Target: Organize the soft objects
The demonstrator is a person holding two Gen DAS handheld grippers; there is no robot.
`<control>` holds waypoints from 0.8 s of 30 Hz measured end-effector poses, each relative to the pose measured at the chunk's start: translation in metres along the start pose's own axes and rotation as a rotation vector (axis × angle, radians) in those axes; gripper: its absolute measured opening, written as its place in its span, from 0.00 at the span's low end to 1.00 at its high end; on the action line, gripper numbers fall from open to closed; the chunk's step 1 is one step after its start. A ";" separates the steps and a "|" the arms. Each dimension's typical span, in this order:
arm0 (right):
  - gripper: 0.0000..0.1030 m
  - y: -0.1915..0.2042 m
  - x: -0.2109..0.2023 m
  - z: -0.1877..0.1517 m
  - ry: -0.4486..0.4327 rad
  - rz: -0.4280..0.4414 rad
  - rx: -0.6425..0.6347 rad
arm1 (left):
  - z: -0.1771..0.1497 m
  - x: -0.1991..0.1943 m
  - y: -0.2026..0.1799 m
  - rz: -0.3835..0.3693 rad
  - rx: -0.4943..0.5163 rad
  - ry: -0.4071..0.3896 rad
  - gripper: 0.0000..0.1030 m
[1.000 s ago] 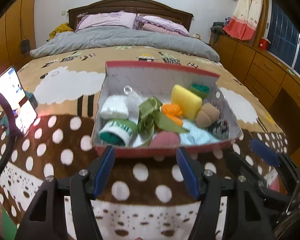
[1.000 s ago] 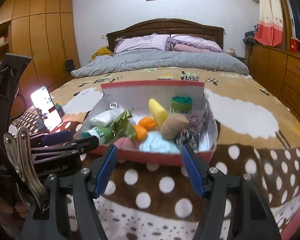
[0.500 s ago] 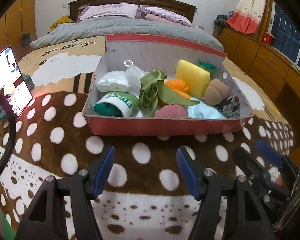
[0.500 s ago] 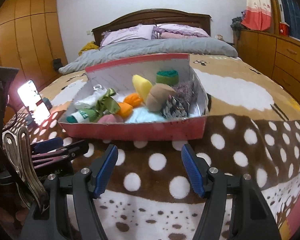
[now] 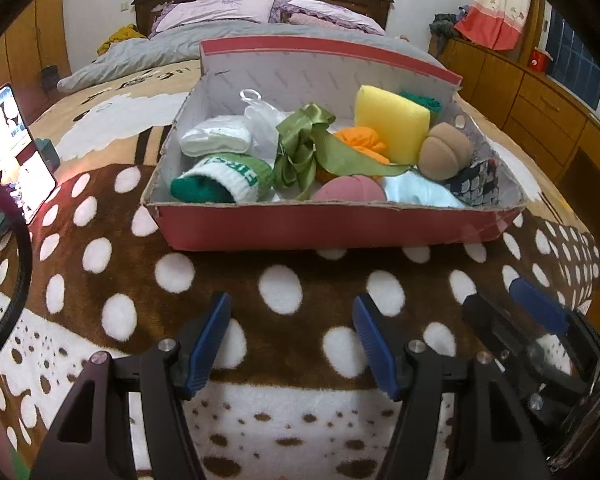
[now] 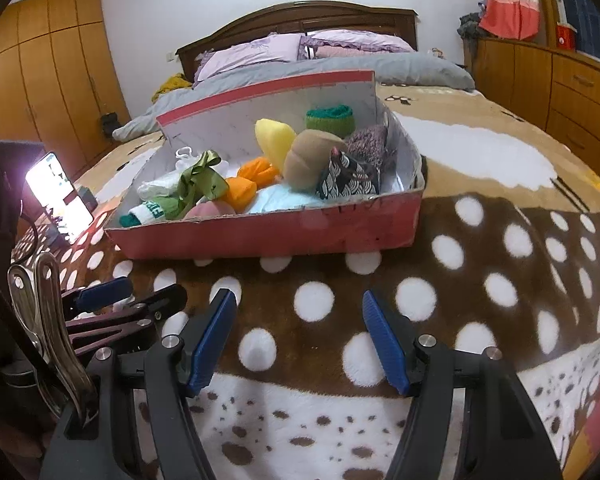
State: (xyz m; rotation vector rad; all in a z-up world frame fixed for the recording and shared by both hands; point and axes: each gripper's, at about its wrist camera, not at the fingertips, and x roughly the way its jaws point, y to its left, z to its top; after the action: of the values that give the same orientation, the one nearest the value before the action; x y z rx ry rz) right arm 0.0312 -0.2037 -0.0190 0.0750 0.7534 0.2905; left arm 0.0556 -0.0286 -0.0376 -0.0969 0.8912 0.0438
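Left tongs (image 5: pixel 291 340), black with blue pads: spread wide, nothing between the pads, hanging low over the brown blanket with white dots (image 5: pixel 220 264) on the bed. Right tongs (image 6: pixel 299 339), same build: spread as well, empty, also just above the dotted blanket. Both side by side, each seen at the edge of the other's view.

Straight ahead of both tongs, near but apart from them: a shallow red cardboard box with white inside (image 5: pixel 328 226), flat on the blanket, its lid flap upright at the far side. Near long wall of the box facing the tongs.

Inside the box, from the left wrist view: green and white knitted sock (image 5: pixel 224 179) in the near left corner; folded white sock (image 5: pixel 216 141) behind it; crumpled clear plastic bag (image 5: pixel 262 118) beside; olive-green satin ribbon (image 5: pixel 308 144) in the middle; pink round soft piece (image 5: pixel 350 190) against the near wall; orange cloth bundle (image 5: pixel 362 140) behind the ribbon; yellow foam sponge block (image 5: pixel 392 122), standing tilted; beige plush peach-shaped toy (image 5: pixel 444 152) on the right; light blue cloth (image 5: pixel 416 196) below it; dark patterned fabric pouch (image 5: pixel 476 186) in the near right corner; green knitted roll (image 6: pixel 331 120) at the far wall.

Off to the left on the blanket: a lit phone on a holder (image 5: pixel 14 148). Farther back on the bed: grey quilt (image 6: pixel 340 72) and lilac pillows (image 5: pixel 220 10).
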 end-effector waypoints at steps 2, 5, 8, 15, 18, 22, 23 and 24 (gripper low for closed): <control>0.65 0.000 0.001 0.000 0.001 0.000 0.003 | 0.000 0.000 0.000 0.000 -0.001 -0.004 0.65; 0.65 0.001 0.001 -0.001 0.001 -0.002 0.003 | 0.000 -0.001 0.000 0.007 0.002 -0.008 0.65; 0.65 0.001 0.001 -0.001 0.000 -0.004 0.003 | 0.000 0.000 0.000 0.005 -0.003 -0.002 0.65; 0.65 0.001 0.001 -0.002 0.005 -0.002 0.011 | 0.000 0.002 0.001 0.008 -0.014 0.005 0.65; 0.65 0.001 0.000 -0.002 0.007 -0.005 0.015 | 0.000 0.003 0.001 0.009 -0.011 0.006 0.65; 0.65 0.000 0.000 -0.002 0.021 -0.003 0.032 | 0.000 0.003 0.001 0.014 -0.010 0.005 0.65; 0.65 0.000 0.000 -0.002 0.020 -0.003 0.031 | 0.000 0.003 0.001 0.015 -0.010 0.005 0.65; 0.65 0.000 0.000 -0.002 0.020 -0.004 0.030 | 0.000 0.003 0.001 0.015 -0.009 0.005 0.65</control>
State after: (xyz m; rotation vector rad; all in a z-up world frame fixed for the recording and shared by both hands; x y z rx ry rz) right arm 0.0300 -0.2034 -0.0203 0.0991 0.7775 0.2763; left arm 0.0574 -0.0277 -0.0401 -0.0991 0.8973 0.0616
